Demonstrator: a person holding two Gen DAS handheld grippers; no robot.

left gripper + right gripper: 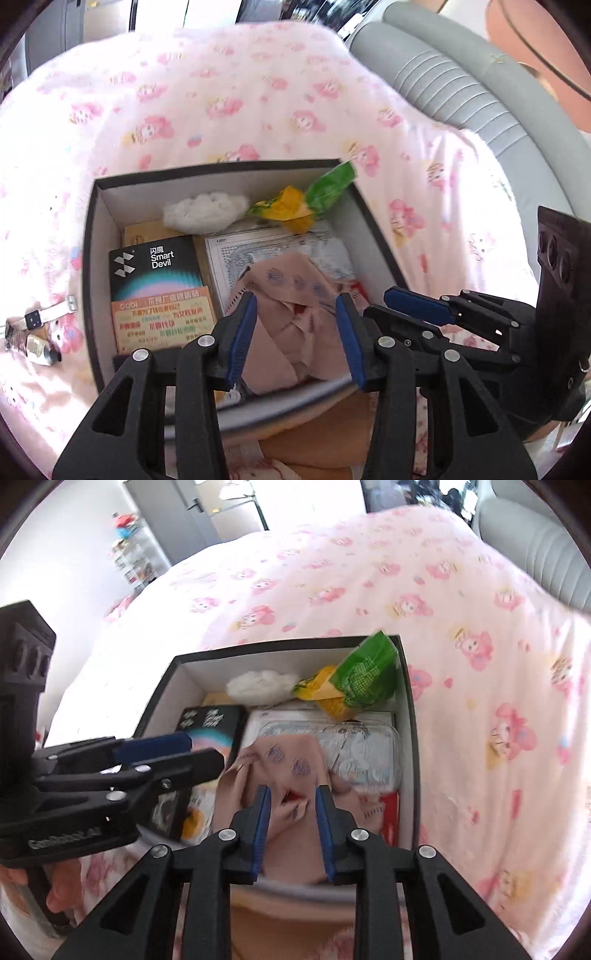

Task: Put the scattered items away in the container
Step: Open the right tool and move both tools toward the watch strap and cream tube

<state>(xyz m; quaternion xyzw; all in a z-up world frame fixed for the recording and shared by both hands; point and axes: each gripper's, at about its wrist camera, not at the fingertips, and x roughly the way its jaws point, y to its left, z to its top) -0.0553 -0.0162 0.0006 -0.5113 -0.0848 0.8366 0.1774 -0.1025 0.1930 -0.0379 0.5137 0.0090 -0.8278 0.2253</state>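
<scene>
Black open cardboard box with white inner walls (96, 236) sits on the pink cartoon-print bedsheet (229, 96), already well filled: black phone-accessory carton (157, 266), white cotton wad (205, 210), green-and-yellow snack packet (354, 679), beige printed cloth (284, 771) on top. Left gripper (295, 328) hangs over the cloth, jaws well apart, holding nothing. Right gripper (293, 819) likewise, jaws part open, empty. Left to do, I judge: small metallic bits and white strap (40, 332) lying on the sheet beside the box.
</scene>
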